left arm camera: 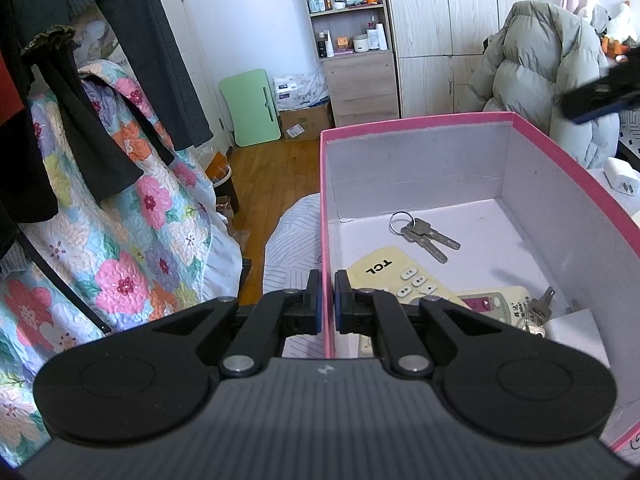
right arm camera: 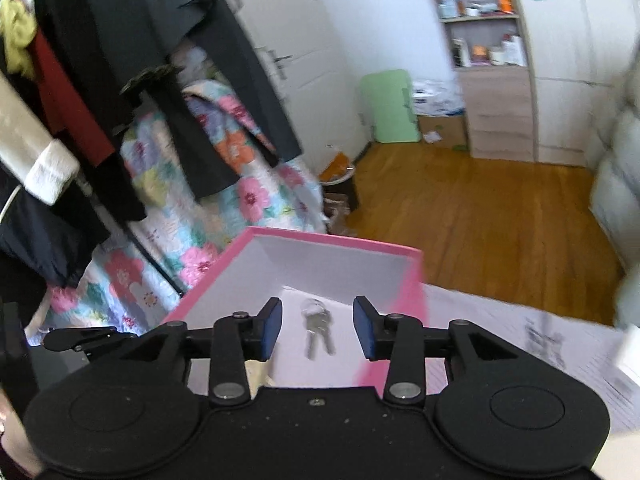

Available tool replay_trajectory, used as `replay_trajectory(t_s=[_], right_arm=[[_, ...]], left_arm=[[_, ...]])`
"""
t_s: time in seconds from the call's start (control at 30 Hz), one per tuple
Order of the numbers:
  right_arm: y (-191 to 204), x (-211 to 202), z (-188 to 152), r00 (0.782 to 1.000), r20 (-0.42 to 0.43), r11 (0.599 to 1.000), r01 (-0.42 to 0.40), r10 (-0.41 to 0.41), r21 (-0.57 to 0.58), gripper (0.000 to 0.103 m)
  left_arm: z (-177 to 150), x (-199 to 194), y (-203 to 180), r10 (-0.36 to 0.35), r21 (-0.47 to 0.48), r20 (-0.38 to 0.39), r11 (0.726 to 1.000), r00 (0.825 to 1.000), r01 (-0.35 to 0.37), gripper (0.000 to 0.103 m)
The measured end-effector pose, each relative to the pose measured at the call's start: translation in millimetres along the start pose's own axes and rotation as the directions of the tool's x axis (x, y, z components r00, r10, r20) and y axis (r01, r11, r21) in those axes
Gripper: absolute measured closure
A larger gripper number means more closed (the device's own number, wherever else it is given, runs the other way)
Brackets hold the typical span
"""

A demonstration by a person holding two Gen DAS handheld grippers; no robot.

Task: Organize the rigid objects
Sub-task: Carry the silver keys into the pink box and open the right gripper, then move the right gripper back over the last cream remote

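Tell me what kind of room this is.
Most likely a bedroom in a home: a floral quilt lies under hanging dark clothes, a wardrobe stands beside a shelf of toiletries, and a pink box rests on bedding.

Floral quilt [left arm camera: 132, 216], hanging dark clothes [left arm camera: 132, 40], puffer jacket [left arm camera: 548, 80], possibly toiletry shelves [left arm camera: 344, 8]

Our left wrist cam sits low and close, looking along the box [left arm camera: 400, 168] wall straight past its fingers. Our right wrist cam hangs higher, looking down into the same box [right arm camera: 320, 264]. Both catch the keys [left arm camera: 424, 234] [right arm camera: 318, 328] ahead, plus the shelf [left arm camera: 344, 8] [right arm camera: 476, 16] far beyond.
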State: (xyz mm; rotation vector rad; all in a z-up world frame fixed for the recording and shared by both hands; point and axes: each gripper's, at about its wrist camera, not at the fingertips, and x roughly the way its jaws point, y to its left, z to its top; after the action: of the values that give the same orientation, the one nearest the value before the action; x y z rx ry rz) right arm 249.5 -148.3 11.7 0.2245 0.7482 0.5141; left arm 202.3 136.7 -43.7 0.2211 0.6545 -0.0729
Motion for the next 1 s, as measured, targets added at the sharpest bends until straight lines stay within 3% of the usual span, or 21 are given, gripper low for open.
replay_trajectory(t_s=[0.17,0.33,0.4,0.57,0.87,0.93,1.0], right_arm=[[-43,-41,-13,0.998,-0.036,0.992,0.051,-0.047,0.116,0.056],[-78,-69,-35,0.984,-0.082,0.971,0.17,-0.158,0.168,0.051],[-92,-74,-46,0.976,-0.106,0.959,0.207,-0.189,0.193,0.044],[-130,-73,-75,0.958,-0.176,0.925,0.267,-0.226,0.27,0.043],[-171,-48,-105,0.945,-0.276,0.889,0.272,-0.175,0.369,0.042],[-171,-42,-109,0.946,-0.284,0.894,0.259,-0.158,0.365,0.042],[-156,-37,-109,0.945,-0.289,0.93,0.237,-0.154,0.282,0.042]], left_arm=[[-1,0,1,0.0,0.0,0.005,1.0,1.0,0.0,0.096],[-2,-1,3,0.001,-0.002,0.003,1.0,1.0,-0.001,0.096],[-1,-1,2,0.001,-0.003,0.001,1.0,1.0,-0.001,0.096],[1,0,0,0.013,0.01,-0.003,1.0,1.0,-0.013,0.096],[2,0,-3,0.017,0.015,-0.004,1.0,1.0,-0.017,0.095],[2,0,-3,0.021,0.019,-0.005,1.0,1.0,-0.021,0.095],[2,0,-3,0.024,0.028,-0.004,0.999,1.0,-0.023,0.095]])
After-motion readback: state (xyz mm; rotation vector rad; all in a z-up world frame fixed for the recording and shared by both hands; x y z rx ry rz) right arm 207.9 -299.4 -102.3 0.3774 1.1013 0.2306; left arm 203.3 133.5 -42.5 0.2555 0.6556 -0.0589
